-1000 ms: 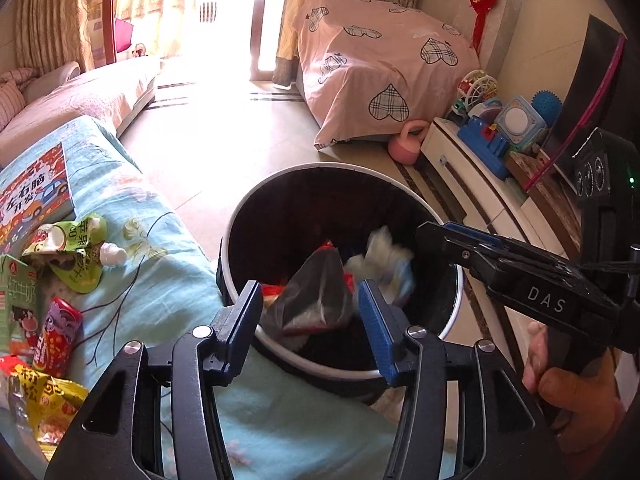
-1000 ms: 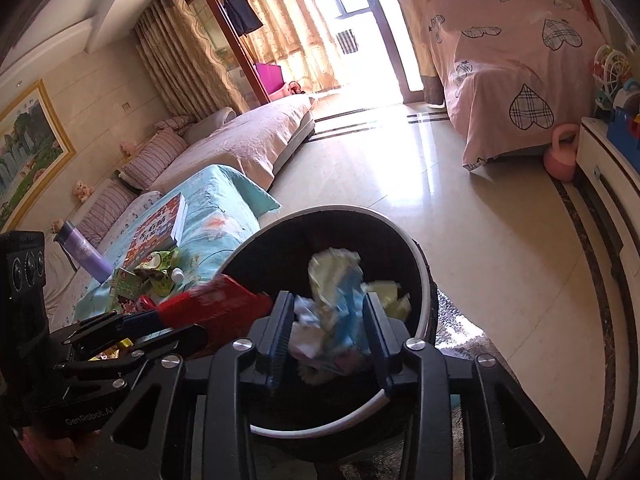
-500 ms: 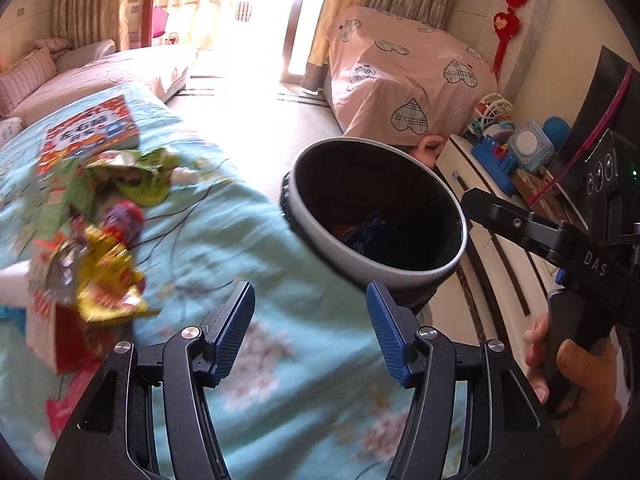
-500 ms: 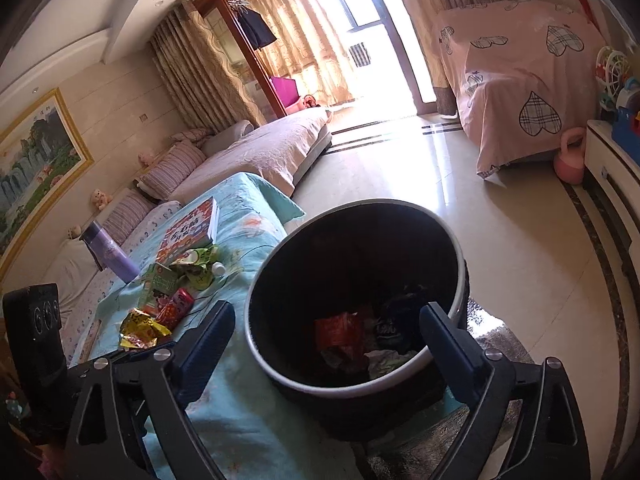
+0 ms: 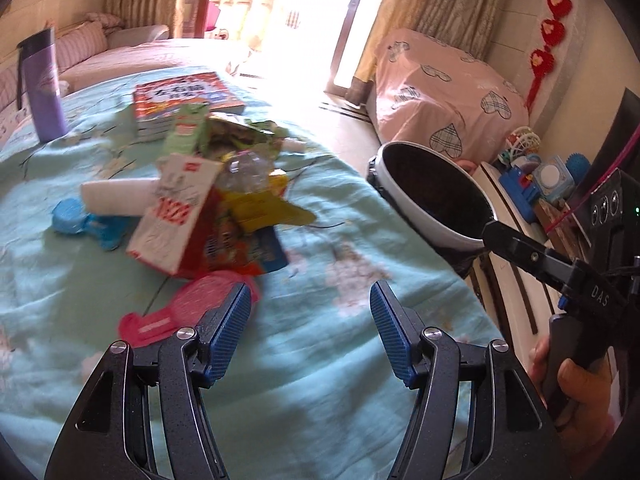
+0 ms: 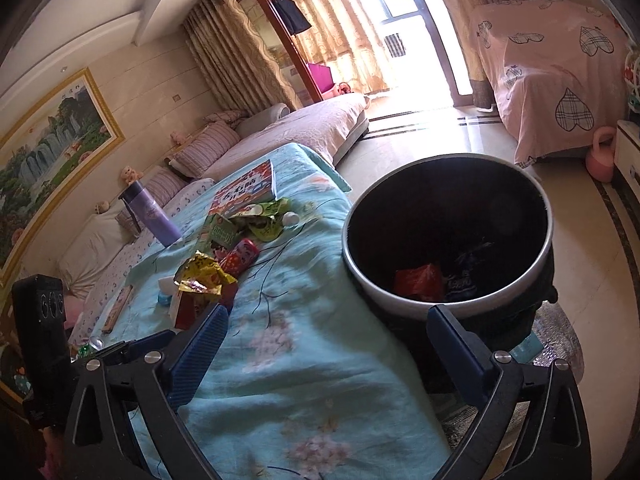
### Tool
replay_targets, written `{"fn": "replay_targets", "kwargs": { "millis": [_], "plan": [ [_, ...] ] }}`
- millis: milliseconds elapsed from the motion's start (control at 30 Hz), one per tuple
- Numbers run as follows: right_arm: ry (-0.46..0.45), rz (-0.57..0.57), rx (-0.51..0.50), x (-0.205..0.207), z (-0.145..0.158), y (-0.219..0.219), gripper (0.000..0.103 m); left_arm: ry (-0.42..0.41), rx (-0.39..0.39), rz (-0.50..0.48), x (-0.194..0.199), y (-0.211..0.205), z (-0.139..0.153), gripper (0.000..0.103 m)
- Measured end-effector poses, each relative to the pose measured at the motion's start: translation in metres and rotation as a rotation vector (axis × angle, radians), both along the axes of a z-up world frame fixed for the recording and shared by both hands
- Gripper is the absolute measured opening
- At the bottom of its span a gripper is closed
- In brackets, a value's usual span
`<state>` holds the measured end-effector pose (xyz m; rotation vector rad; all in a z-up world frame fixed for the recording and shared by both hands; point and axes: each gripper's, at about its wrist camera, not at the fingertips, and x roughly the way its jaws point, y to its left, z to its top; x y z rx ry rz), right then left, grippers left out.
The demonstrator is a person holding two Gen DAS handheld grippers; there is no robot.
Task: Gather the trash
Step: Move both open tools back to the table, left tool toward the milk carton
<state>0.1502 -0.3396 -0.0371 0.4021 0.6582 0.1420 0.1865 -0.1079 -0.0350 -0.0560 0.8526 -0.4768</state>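
Note:
A heap of trash lies on the light blue tablecloth (image 5: 320, 380): a white-and-red carton (image 5: 176, 216), a yellow wrapper (image 5: 260, 208), green wrappers (image 5: 188, 128) and a pink wrapper (image 5: 188, 312). My left gripper (image 5: 311, 292) hovers over the cloth just right of the pink wrapper, its jaws opening with nothing between them. My right gripper (image 6: 327, 314) stands wide, still opening, and holds nothing; it points at the cloth's edge and the black bin (image 6: 360, 276). A red wrapper (image 6: 418, 284) and dark scraps lie inside the bin.
A picture book (image 5: 184, 96) and a purple flask (image 5: 42, 88) stand behind the heap, and a white roll (image 5: 116, 196) over a blue item (image 5: 80, 220) lies to its left. The bin (image 5: 420, 220) stands off the table's right side. A pink kettlebell (image 6: 600, 160) is on the floor.
Both grippers let go of their trash into the bin and their jaws widened. Both views swung left from the bin toward the table, the left one furthest, now facing the heap.

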Motion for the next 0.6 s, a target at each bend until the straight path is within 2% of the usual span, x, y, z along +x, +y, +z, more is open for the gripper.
{"fn": "replay_targets", "kwargs": {
  "millis": [367,600],
  "plan": [
    [0.018,0.095,-0.016,0.003,-0.009,0.050,0.100,0.014,0.001,0.103,-0.002,0.057,-0.009,0.063],
    [0.018,0.147,-0.032,0.015,-0.008,0.079,0.100,0.021,0.022,0.135,0.009,0.077,-0.013,0.063]
  ]
}}
